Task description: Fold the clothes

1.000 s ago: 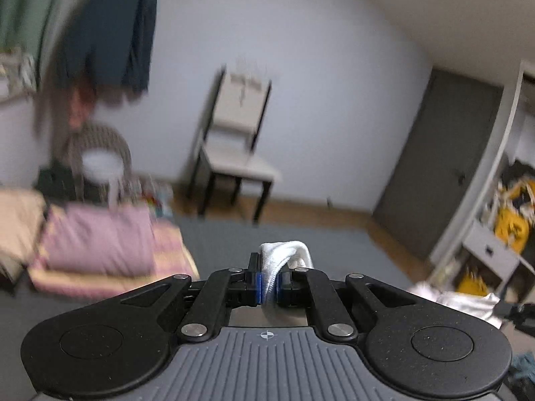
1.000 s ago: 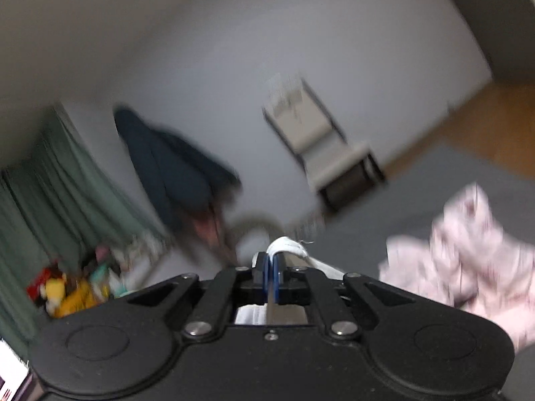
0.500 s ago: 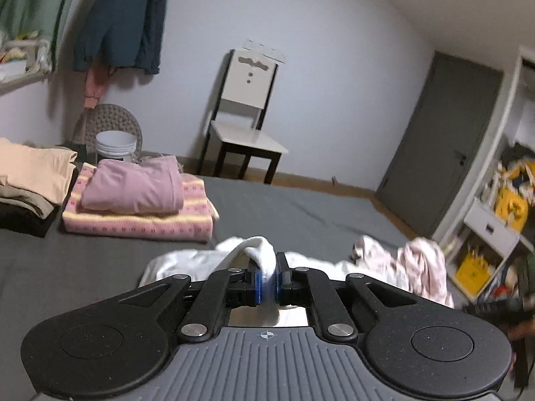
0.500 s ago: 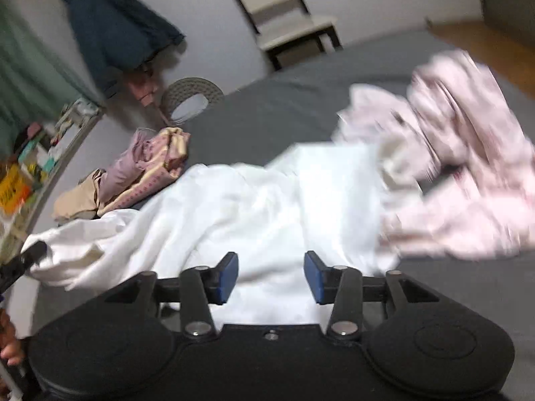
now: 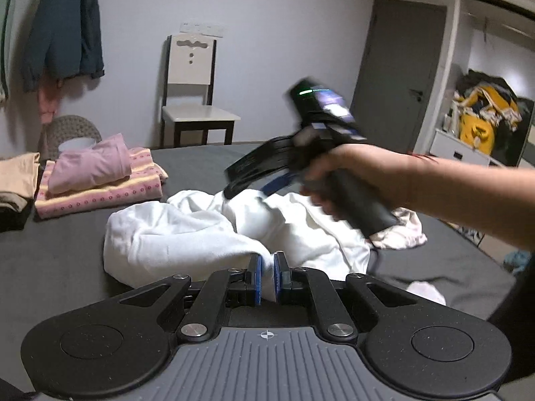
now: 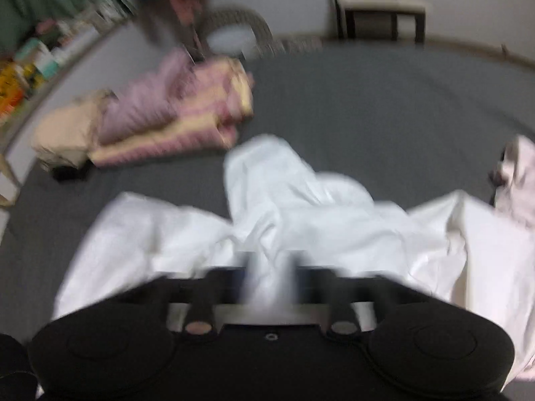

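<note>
A white garment [image 5: 187, 234] lies crumpled in the middle of the grey bed [image 5: 50, 260]. My left gripper [image 5: 265, 277] is shut on a fold at the garment's near edge. In the left wrist view a hand [image 5: 354, 170] holds my right gripper [image 5: 264, 188] tilted down onto the far side of the same garment. The right wrist view is blurred: the white garment [image 6: 301, 207] bunches up between the fingers of my right gripper [image 6: 270, 277], which stand closer together than fully open. Whether they pinch the cloth is unclear.
Folded clothes [image 5: 97, 180] are stacked at the bed's far left beside a beige pile [image 5: 16, 177]. A pale pink garment [image 5: 404, 230] lies crumpled to the right of the white one. A chair [image 5: 194, 100] stands behind the bed.
Both grippers came down from the air to the bed with the white garment. The right one let go, then moved back onto the cloth with its fingers narrowing. The left stayed shut.
</note>
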Demonstrator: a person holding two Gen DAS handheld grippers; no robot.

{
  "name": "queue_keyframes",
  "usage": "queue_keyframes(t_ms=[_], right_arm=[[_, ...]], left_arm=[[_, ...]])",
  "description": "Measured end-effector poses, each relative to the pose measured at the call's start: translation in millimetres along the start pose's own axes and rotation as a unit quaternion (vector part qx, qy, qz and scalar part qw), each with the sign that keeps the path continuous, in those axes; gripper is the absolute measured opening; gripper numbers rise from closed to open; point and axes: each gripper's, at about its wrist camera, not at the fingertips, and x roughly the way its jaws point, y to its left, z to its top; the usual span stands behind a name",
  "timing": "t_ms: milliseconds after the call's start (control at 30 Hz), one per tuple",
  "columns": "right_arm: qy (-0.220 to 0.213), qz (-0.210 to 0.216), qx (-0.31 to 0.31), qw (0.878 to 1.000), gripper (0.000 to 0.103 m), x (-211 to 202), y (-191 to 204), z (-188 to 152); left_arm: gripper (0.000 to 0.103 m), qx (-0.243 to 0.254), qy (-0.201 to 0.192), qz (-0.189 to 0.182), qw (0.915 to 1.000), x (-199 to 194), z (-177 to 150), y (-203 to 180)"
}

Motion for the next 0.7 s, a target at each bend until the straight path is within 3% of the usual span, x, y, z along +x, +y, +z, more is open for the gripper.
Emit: queue_keyframes(t_ms=[167, 267, 400, 467, 533, 600, 633, 667, 700], right_arm=[[-0.060, 0.001, 0.035, 0.998, 0.003, -47.8, -43.3, -41.0], [-0.073, -0.006, 0.069, 0.995, 0.003, -91.1, -76.6, -80.9], [-0.032, -0.009, 0.132, 0.991, 0.000, -129.8, -124.0, -138.6], [-0.003, -0.021, 0.134, 0.991, 0.001, -136.9, -134.6, -160.2], [-0.009, -0.023, 0.120, 0.992, 0.001, -145.1, -136.4, -168.9], [-0.021, 0.019, 0.107, 0.994, 0.006, -150.6, -132.0, -163.9], [-0.035, 0.027, 0.090, 0.995, 0.028, -152.4, -124.9, -156.7], [-0.060, 0.024, 0.065, 0.996, 0.061, -153.8, -114.3, -147.0], [-0.085, 0.020, 0.037, 0.995, 0.071, -154.7, -102.9, -136.5]], left_arm=[[0.007, -0.033, 0.004, 0.027, 0.9991, -0.8, 3.0, 23.1], [0.008, -0.060, 0.009, 0.021, 0.9979, 3.5, 4.5, 40.2], [0.013, -0.088, 0.035, 0.002, 0.9955, 25.1, 1.5, 52.9], [0.014, -0.093, 0.048, -0.002, 0.9945, 38.7, -1.0, 51.6], [0.015, -0.091, 0.055, -0.006, 0.9944, 52.0, -2.0, 46.8], [0.015, -0.079, 0.055, -0.004, 0.9953, 64.8, -2.1, 38.4], [0.015, -0.075, 0.059, 0.002, 0.9954, 71.6, -1.3, 35.1], [0.015, -0.072, 0.063, 0.008, 0.9954, 77.7, -0.5, 31.8], [0.015, -0.071, 0.066, 0.014, 0.9952, 80.8, 0.3, 28.5]])
